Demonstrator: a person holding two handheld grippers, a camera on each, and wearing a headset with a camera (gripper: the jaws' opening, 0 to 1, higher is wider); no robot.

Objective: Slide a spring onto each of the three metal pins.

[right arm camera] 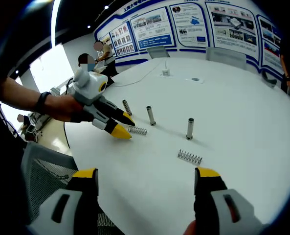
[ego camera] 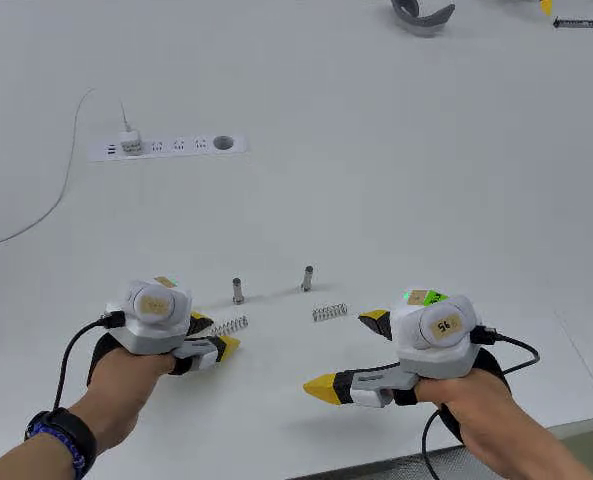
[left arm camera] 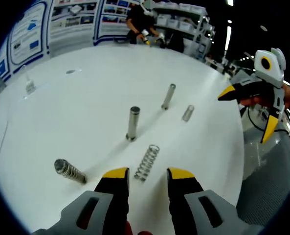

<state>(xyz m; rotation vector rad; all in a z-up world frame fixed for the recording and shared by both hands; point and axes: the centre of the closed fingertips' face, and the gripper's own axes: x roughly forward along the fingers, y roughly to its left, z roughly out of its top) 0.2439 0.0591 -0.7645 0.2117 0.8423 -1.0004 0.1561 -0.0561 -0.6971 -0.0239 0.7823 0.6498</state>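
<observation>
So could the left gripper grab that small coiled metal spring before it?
Probably yes: the left gripper is open, and the coiled metal spring lies just ahead of its yellow tips, nothing between.

A: What is the grey thing at the far edge?
B: I cannot tell; the picture's edge cuts it. The cable also runs off at the left.
A: And the posters?
B: Their text is too small to read.

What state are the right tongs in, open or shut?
Open. The right tongs show their yellow tips wide apart, gripping nothing.
</observation>
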